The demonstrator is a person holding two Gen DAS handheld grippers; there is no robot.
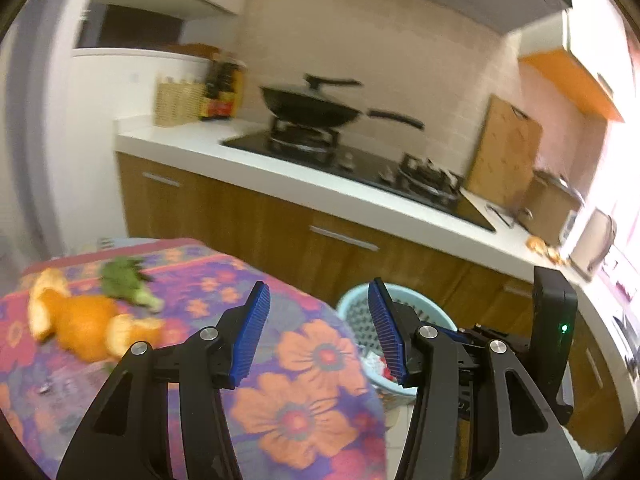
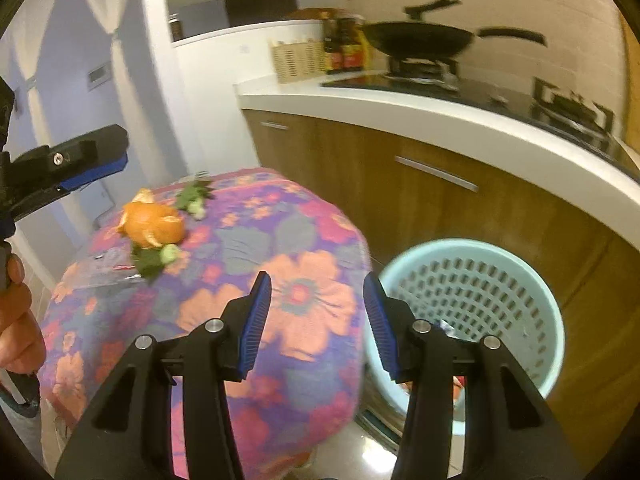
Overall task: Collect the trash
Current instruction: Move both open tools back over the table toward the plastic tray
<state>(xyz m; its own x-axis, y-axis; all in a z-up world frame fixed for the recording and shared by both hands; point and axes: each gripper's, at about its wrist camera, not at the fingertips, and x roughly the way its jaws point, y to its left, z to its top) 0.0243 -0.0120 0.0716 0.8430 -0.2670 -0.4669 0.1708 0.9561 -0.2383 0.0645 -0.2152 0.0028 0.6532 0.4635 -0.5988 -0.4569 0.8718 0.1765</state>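
Note:
Orange peel lies on a round table with a flowered cloth, with green vegetable scraps beside it. A second green scrap lies in front of the peel. A light blue perforated trash basket stands on the floor right of the table, with some trash inside. My left gripper is open and empty above the table's right edge. My right gripper is open and empty between table and basket. The left gripper also shows at the left edge of the right wrist view.
A white kitchen counter on wooden cabinets runs behind the table and basket. It carries a black wok on a gas hob, sauce bottles, a wicker basket and a cutting board.

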